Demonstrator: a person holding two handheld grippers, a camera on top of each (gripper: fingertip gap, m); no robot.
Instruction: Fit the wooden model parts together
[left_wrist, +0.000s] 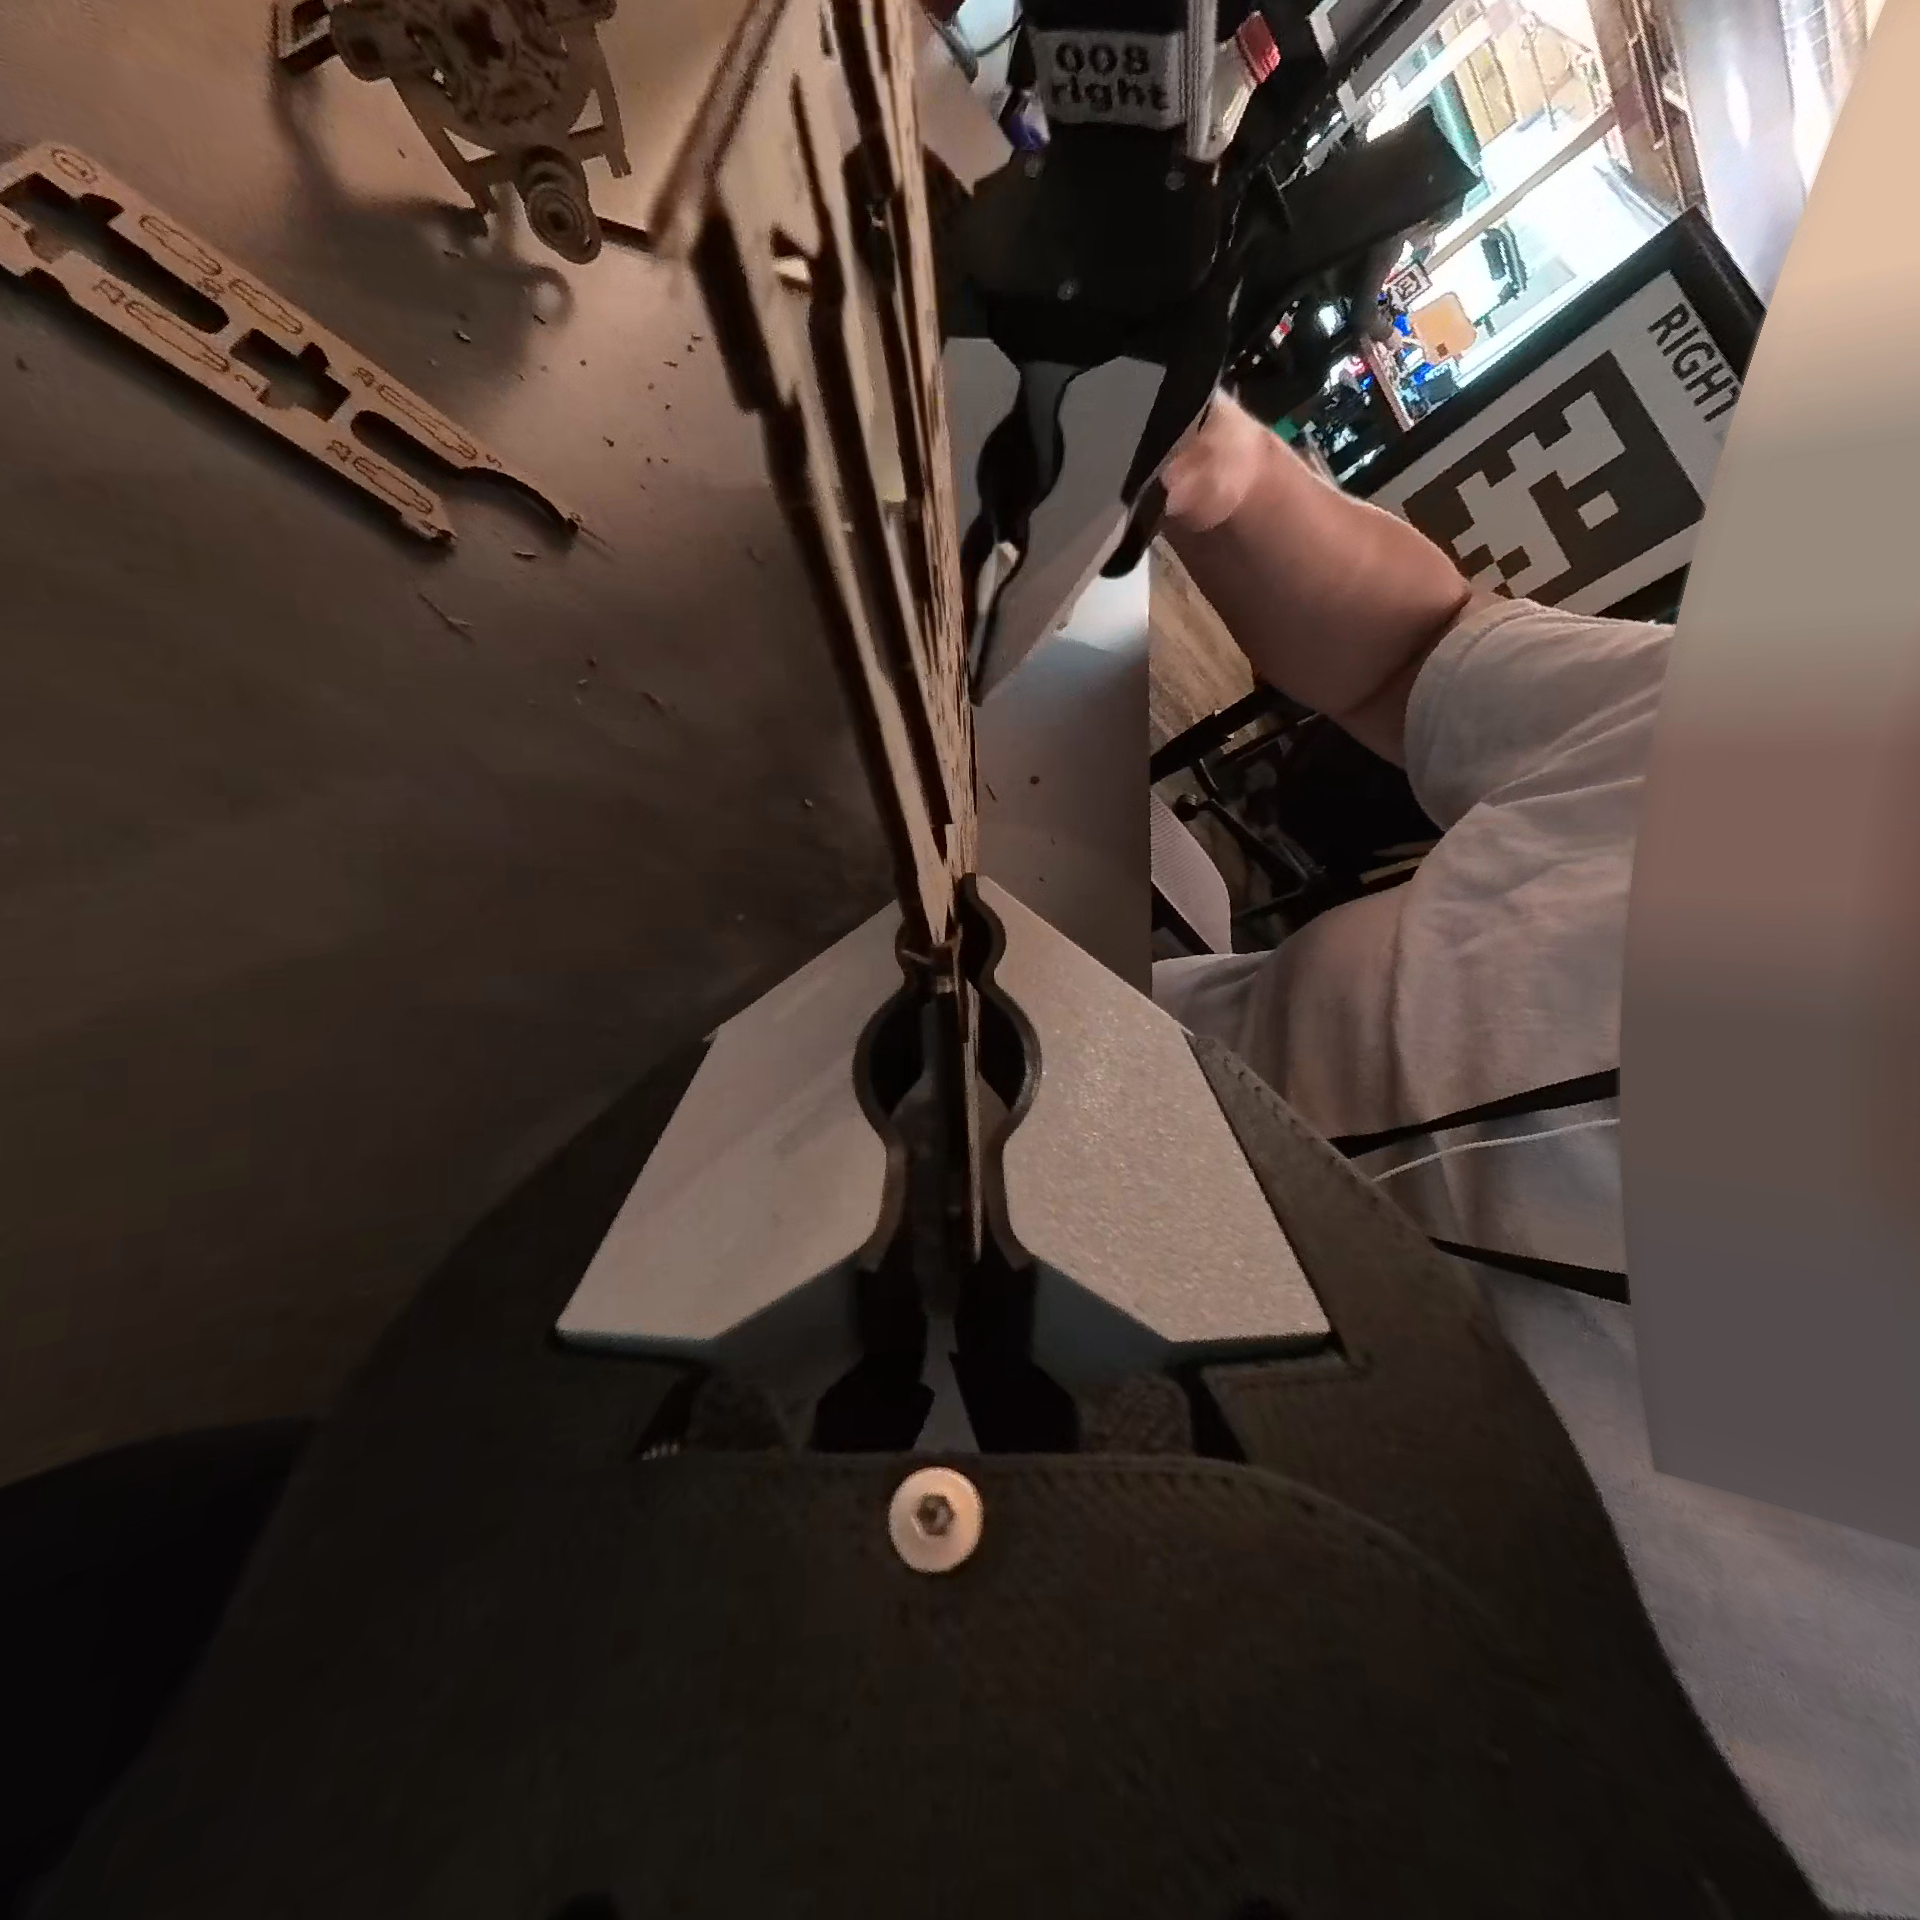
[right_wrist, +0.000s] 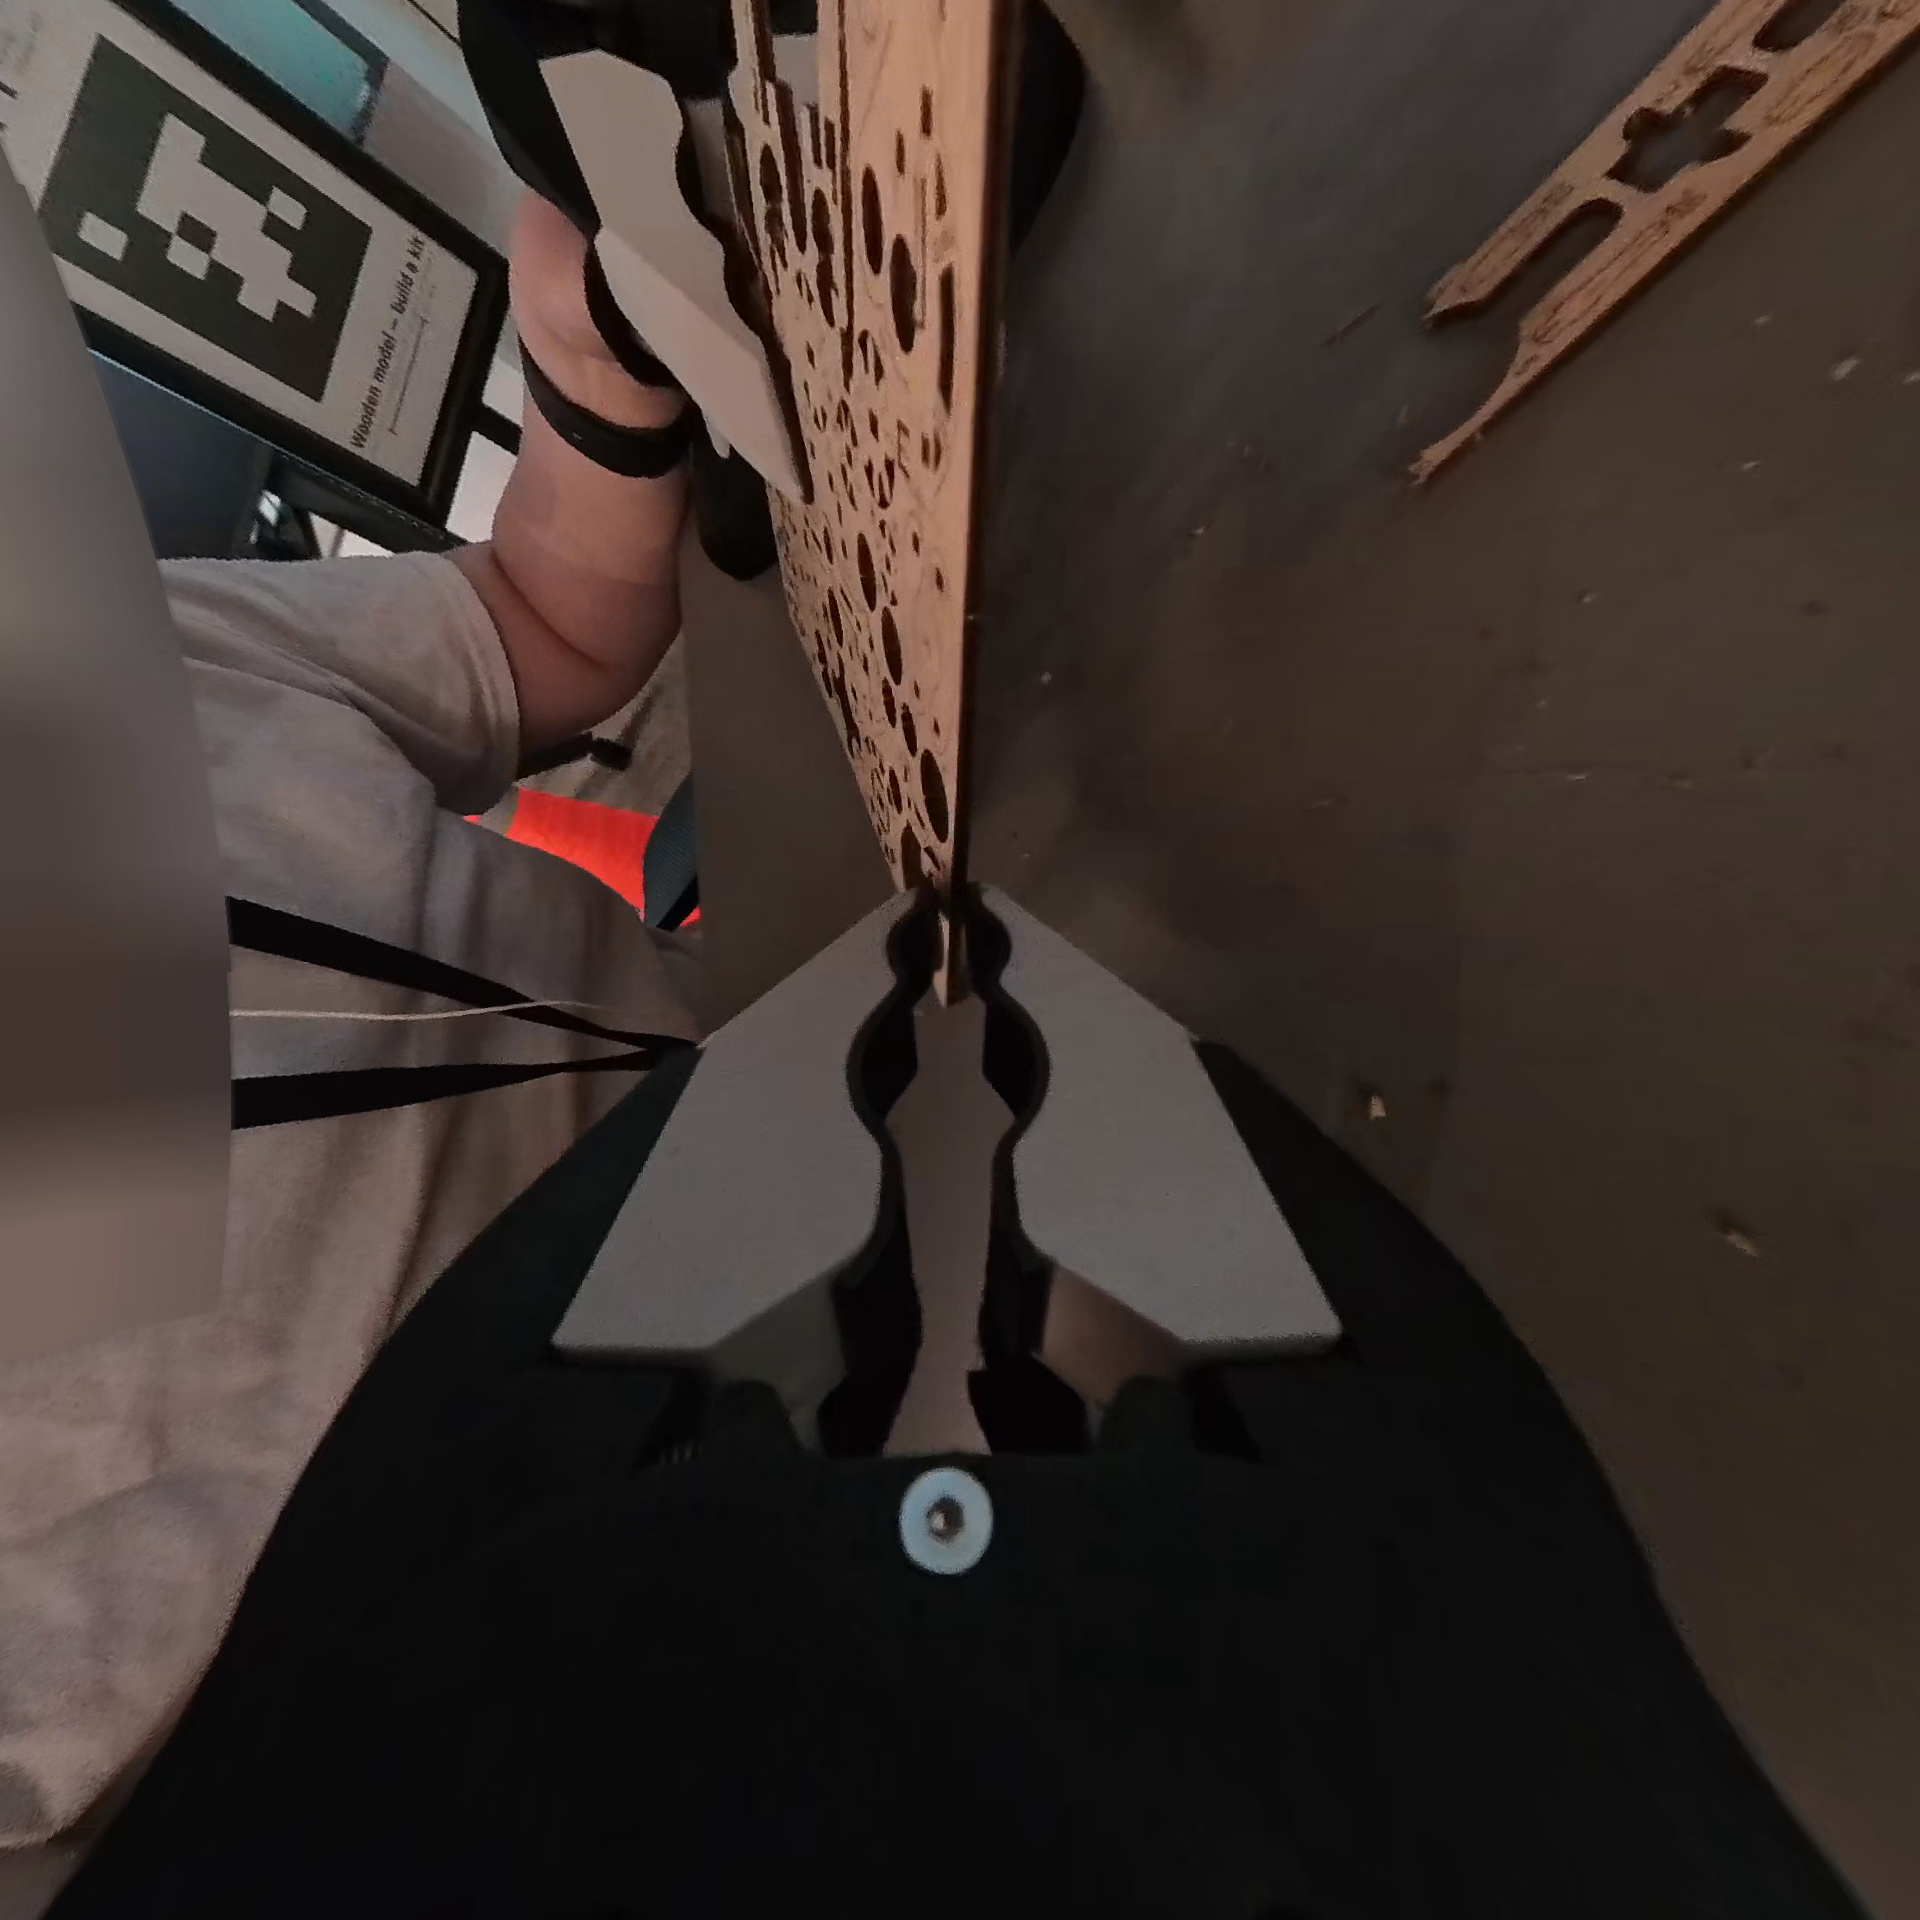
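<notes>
A thin laser-cut wooden sheet (left_wrist: 883, 436) with many cut-out holes stands on edge above the table, held between both grippers. My left gripper (left_wrist: 951, 920) is shut on its near edge. My right gripper (right_wrist: 951, 909) is shut on the opposite edge of the same sheet (right_wrist: 914, 416). The right gripper also shows in the left wrist view (left_wrist: 1060, 540), at the sheet's far end. One grey finger (right_wrist: 665, 249) of the left gripper shows against the sheet in the right wrist view. A partly built wooden model (left_wrist: 468, 94) lies on the table, apart from both grippers.
A spent wooden strip with cut-outs (left_wrist: 260, 343) lies flat on the dark table (left_wrist: 364, 831), also in the right wrist view (right_wrist: 1662, 187). Wood crumbs dot the surface. A person's arm (left_wrist: 1382, 603) and pale shirt are close by. A black-and-white marker board (right_wrist: 208, 208) stands behind. There is about 9 cm between the tips of the two grippers.
</notes>
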